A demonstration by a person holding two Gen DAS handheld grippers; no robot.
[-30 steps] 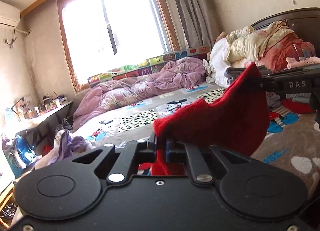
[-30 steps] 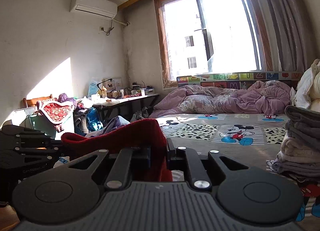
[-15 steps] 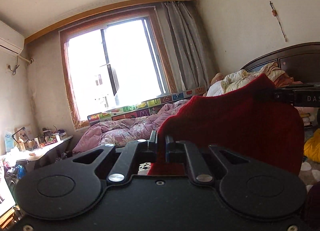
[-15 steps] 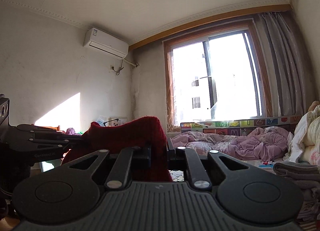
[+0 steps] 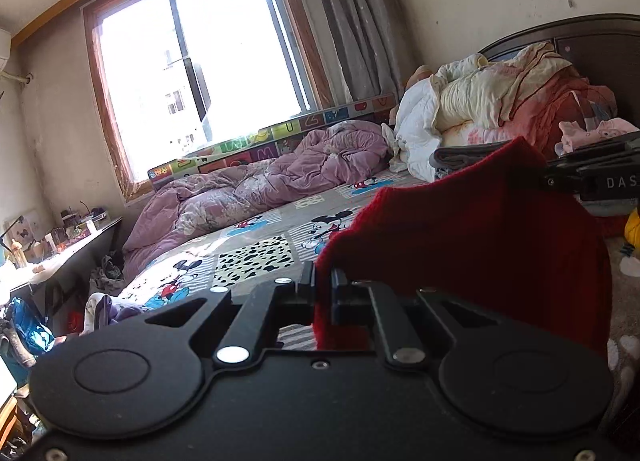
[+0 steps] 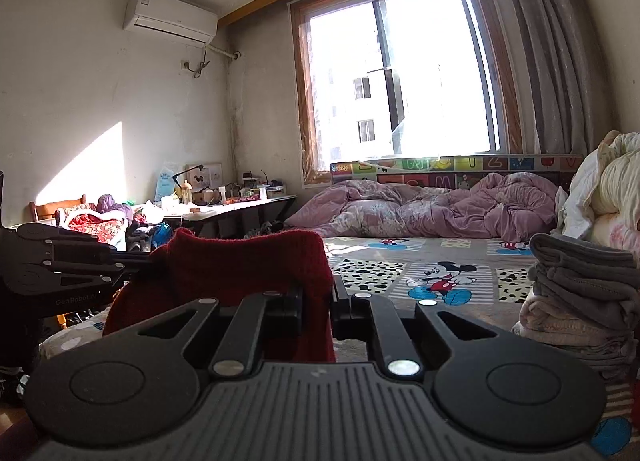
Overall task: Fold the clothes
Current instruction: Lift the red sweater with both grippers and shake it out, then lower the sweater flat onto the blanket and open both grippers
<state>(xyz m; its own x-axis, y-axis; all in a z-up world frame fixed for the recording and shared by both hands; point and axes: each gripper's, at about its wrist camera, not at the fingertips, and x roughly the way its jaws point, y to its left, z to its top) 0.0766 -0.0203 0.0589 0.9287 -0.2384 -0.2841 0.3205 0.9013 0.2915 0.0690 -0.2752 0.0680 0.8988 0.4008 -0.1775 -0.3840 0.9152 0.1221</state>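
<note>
Both grippers were clamped on one red sweater (image 5: 472,245), which hung in the air between them above the bed (image 5: 256,249). The left gripper (image 5: 323,293) pinched an edge at 6 o'clock of its view; the right gripper (image 6: 316,301) pinched another edge, with the left at 9 o'clock of its view. Holding two edges apart probably kept the knit spread for a fold. A stack of folded clothes (image 6: 576,301) lay at 3 o'clock.

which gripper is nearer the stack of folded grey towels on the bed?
Right. The right gripper, shut on the red knit, has the folded grey towels close by on its right. The left gripper, pinching the knit's other end, sits farther across the bed.
</note>
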